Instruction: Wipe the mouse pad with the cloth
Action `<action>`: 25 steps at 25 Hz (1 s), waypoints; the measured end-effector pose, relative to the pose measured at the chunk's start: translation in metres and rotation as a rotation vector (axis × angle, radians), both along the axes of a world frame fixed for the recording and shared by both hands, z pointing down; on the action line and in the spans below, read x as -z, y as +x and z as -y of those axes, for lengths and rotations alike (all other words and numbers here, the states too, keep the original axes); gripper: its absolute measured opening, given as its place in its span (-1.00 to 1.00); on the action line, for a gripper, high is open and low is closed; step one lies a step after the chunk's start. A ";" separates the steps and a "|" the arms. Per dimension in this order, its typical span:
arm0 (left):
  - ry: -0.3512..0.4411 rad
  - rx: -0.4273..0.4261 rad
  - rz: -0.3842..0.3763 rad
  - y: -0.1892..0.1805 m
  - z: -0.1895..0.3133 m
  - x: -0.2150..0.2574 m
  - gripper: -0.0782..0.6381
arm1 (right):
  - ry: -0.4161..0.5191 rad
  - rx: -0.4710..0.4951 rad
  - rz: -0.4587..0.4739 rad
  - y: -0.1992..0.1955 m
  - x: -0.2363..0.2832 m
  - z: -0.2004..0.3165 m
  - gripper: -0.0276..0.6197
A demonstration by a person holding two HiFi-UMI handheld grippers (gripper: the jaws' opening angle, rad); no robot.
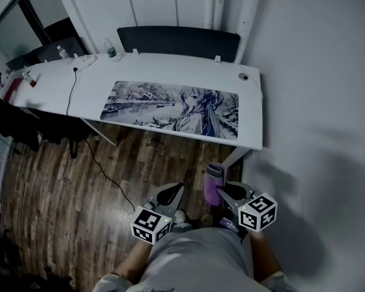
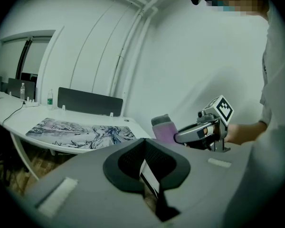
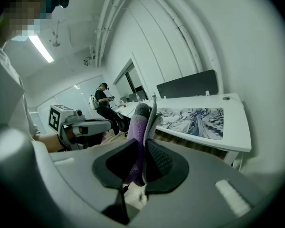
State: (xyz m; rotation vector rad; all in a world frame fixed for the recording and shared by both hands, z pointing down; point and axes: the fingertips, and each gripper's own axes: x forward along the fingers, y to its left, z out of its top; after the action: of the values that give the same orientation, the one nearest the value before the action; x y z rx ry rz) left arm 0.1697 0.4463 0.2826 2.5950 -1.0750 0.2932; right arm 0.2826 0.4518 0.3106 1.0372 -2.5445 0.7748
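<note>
Head view, arms: both are tucked low against the person's torso, with the left gripper (image 1: 172, 191) and right gripper (image 1: 223, 191) side by side, pointing toward the worktop (image 1: 170, 70).
Head view, room: open wooden floor (image 1: 61, 187) lies between the person and the worktop's near edge. A white wall (image 1: 319, 102) runs close along the right.
Head view, mouse pad (image 1: 170, 108): long and printed, it lies flat along the near edge of the worktop, well apart from both grippers.
Head view, clutter: a cable (image 1: 70, 93) and a bottle (image 1: 111, 48) sit at the far left end, clear of the pad.
Left gripper view, pose: it is held level beside the right gripper, and the worktop corner is ahead and to the left.
Left gripper view, jaws: they are drawn together with the tips meeting and nothing between them.
Right gripper view, pose: it is angled toward the worktop's right end, with the left gripper alongside.
Right gripper view, jaws: they are clamped narrowly on a purple cloth (image 3: 137, 127), which stands up above the tips in a bunch.
Right gripper view, background: another person (image 3: 104, 103) stands far off.
</note>
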 end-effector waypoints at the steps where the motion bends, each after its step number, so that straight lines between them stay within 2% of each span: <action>1: -0.002 0.000 -0.003 -0.003 0.000 0.000 -0.73 | 0.000 0.001 -0.003 -0.003 0.001 0.000 -0.70; 5: -0.006 -0.012 -0.017 -0.015 0.001 0.003 -0.73 | -0.004 -0.019 -0.003 -0.013 0.006 0.003 -0.70; 10: 0.004 -0.070 -0.010 -0.026 -0.001 0.005 -0.73 | -0.010 -0.053 -0.006 -0.026 0.007 0.007 -0.70; 16: 0.004 -0.076 -0.017 -0.042 0.007 0.001 -0.73 | -0.014 -0.086 -0.016 -0.030 0.001 0.013 -0.70; 25: -0.011 -0.101 -0.017 -0.030 0.041 -0.007 -0.73 | -0.020 -0.126 -0.003 -0.015 -0.006 0.046 -0.70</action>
State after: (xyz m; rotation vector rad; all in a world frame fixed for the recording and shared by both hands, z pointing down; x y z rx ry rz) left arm 0.1400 0.4055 0.2892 2.6420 -0.9353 0.2987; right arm 0.2680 0.4054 0.3162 1.2006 -2.4832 0.8283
